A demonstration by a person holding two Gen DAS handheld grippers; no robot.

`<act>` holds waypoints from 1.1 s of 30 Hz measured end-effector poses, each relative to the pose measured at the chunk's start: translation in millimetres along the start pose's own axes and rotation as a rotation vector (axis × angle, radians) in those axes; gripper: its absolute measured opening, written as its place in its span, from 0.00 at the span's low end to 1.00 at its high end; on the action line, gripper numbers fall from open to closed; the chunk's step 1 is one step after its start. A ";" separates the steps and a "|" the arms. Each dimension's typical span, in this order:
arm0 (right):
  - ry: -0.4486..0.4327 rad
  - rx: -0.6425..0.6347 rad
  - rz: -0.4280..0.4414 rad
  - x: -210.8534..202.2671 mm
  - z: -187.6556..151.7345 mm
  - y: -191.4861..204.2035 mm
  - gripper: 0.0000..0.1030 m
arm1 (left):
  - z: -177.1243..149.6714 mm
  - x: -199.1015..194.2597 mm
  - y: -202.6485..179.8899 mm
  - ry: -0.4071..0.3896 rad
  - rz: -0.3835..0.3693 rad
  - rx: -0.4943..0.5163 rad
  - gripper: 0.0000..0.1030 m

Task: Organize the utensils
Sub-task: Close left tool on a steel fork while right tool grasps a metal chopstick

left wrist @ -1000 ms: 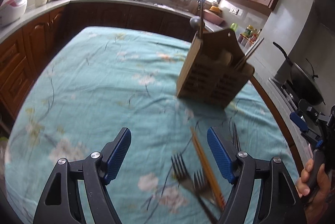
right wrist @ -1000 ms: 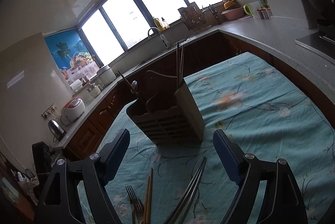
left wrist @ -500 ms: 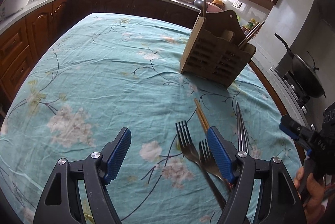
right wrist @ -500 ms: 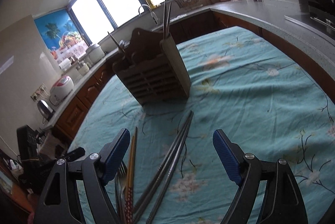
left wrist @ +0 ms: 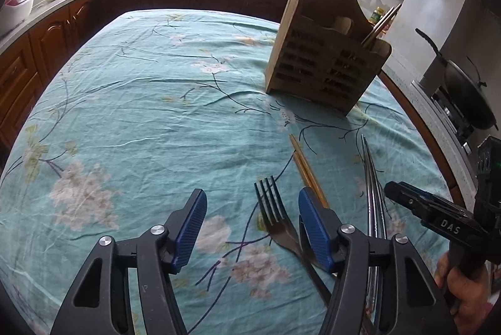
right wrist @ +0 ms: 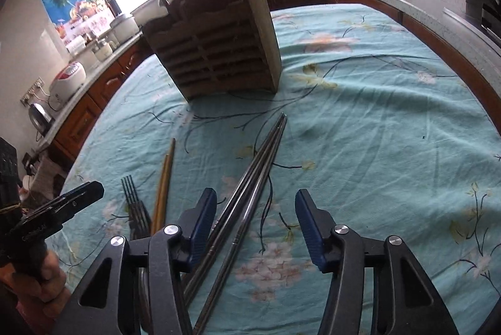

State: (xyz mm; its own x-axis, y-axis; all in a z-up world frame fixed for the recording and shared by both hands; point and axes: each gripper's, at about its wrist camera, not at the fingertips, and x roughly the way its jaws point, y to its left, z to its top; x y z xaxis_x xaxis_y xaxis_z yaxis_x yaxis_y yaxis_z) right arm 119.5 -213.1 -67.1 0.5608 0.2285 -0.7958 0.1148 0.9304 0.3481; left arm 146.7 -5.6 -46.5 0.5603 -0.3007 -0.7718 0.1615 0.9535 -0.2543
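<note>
Both claws have been closing, still apart: left claw (left wrist: 252, 227) straddles fork (left wrist: 275, 219), right claw (right wrist: 255, 224) straddles steel chopsticks (right wrist: 250, 188)

1. The tablecloth (left wrist: 131, 115) is teal, printed with pale blossoms and dark branches.
2. On it, the slatted utensil holder (left wrist: 322, 65) is brown wood.
3. Near the holder lie tan chopsticks (right wrist: 165, 178), silver chopsticks (right wrist: 260, 159) and a dark fork (left wrist: 275, 219).
4. The gripper pads (left wrist: 191, 228) are blue.
</note>
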 end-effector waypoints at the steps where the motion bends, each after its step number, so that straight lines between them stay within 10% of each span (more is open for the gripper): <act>1: 0.008 -0.004 -0.005 1.9 0.1 0.4 0.49 | 0.8 3.7 -1.8 0.006 0.003 0.006 0.54; 10: 0.063 -0.066 -0.089 20.1 8.6 0.8 0.22 | 6.5 36.3 -7.7 0.072 0.011 0.017 0.33; 28: 0.112 -0.074 -0.097 53.7 51.5 -7.6 0.21 | 11.7 51.2 -15.6 0.069 -0.044 0.045 0.08; 33: 0.095 -0.036 -0.070 53.9 54.4 -15.9 0.07 | 12.6 41.6 -12.9 0.055 -0.058 0.045 0.01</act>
State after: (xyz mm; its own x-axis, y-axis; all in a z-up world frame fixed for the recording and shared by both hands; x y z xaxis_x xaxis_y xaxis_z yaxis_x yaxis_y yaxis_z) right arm 192.5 -231.2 -88.6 0.4718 0.1872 -0.8616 0.1205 0.9543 0.2733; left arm 178.2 -30.1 -68.0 0.5033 -0.3550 -0.7878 0.2293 0.9339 -0.2744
